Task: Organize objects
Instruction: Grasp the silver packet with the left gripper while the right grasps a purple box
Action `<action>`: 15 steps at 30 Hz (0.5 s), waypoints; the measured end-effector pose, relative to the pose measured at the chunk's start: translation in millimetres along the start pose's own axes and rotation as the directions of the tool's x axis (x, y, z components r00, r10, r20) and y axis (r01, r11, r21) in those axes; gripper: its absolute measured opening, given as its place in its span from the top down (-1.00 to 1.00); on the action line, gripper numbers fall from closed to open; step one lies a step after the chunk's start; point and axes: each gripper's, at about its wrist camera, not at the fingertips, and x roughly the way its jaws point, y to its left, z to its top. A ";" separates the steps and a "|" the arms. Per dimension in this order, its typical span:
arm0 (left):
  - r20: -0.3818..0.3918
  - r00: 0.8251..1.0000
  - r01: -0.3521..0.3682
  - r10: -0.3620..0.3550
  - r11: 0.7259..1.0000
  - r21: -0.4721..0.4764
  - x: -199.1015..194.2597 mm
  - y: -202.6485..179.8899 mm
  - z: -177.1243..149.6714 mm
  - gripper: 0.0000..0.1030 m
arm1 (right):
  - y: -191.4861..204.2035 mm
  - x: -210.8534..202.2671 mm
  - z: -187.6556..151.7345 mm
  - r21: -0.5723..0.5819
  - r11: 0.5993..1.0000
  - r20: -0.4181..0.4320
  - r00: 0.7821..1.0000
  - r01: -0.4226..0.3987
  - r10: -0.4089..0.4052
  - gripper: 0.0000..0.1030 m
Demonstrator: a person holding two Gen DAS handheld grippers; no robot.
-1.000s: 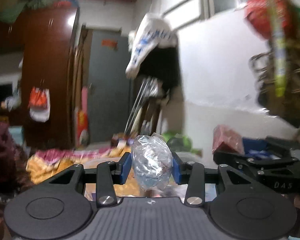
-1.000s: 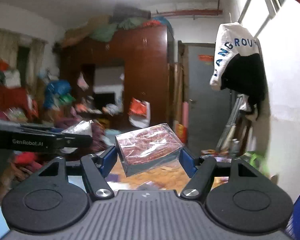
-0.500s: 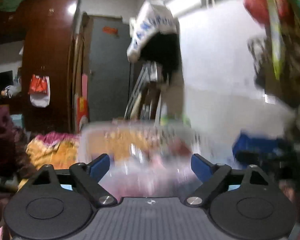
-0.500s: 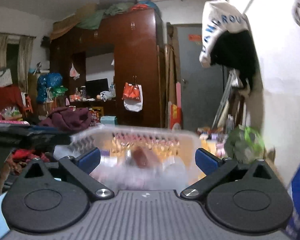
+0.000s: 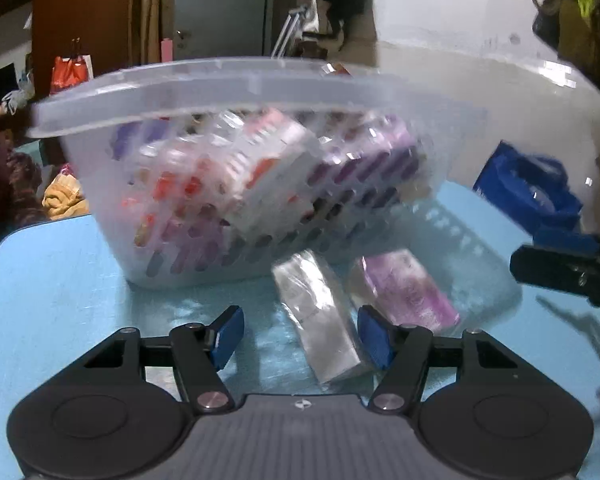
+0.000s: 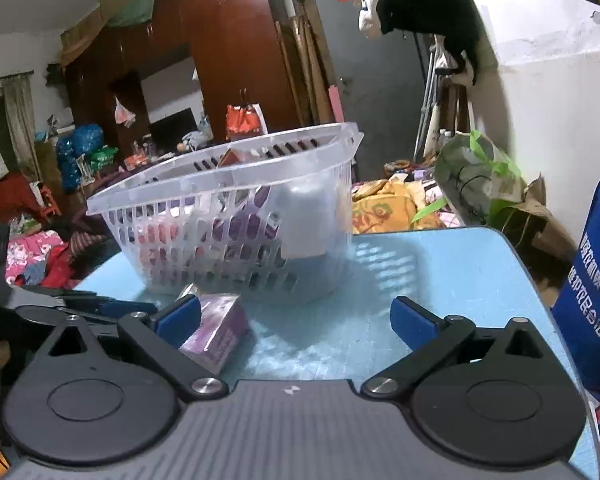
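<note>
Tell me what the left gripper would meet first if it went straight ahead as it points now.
Probably the silver packet lying on the blue table between the open jaws of the left gripper. Past it stands the clear basket. Depth is hard to judge.

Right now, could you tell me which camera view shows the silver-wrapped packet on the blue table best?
The left wrist view: the silver-wrapped packet lies in full length between the open fingers of the left gripper, beside the purple packet. The right wrist view shows only a sliver of it, hidden behind that purple packet.
</note>
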 end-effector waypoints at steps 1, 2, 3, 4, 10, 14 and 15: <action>0.003 1.000 -0.023 0.023 1.000 0.021 2.2 -4.4 -0.1 -0.31 | 1.3 -1.4 -1.9 0.000 1.000 0.002 1.000 0.001 -0.001 -1.00; 0.006 0.999 -0.032 0.032 0.999 0.020 1.8 -4.3 -1.1 -0.31 | 0.6 -0.3 -1.7 0.005 1.000 0.000 1.000 -0.004 0.004 -1.00; 0.009 0.999 -0.036 0.036 0.999 0.013 1.4 -3.8 -1.3 -0.28 | -0.2 -0.8 -3.7 0.014 1.000 -0.004 1.000 -0.012 0.012 -1.00; 0.013 0.999 -0.042 0.041 0.999 0.009 1.3 -2.1 -1.7 -0.08 | 1.7 -2.0 -9.9 0.019 1.000 -0.008 1.000 -0.019 0.019 -1.00; 0.040 0.997 -0.059 0.060 0.998 -0.029 -15.8 23.2 -10.2 0.14 | 28.4 16.5 -17.2 -0.073 0.997 -0.081 0.996 -0.032 0.026 -0.98; 0.062 0.997 -0.039 0.044 0.996 -0.081 -29.7 42.6 -17.9 0.14 | 57.2 39.0 -20.6 -0.167 0.985 -0.152 0.988 -0.046 0.020 -0.82; 0.062 0.997 -0.036 0.041 0.996 -0.081 -29.6 41.8 -17.6 0.14 | 62.8 44.1 -20.8 -0.184 0.982 -0.159 0.987 -0.040 0.011 -0.78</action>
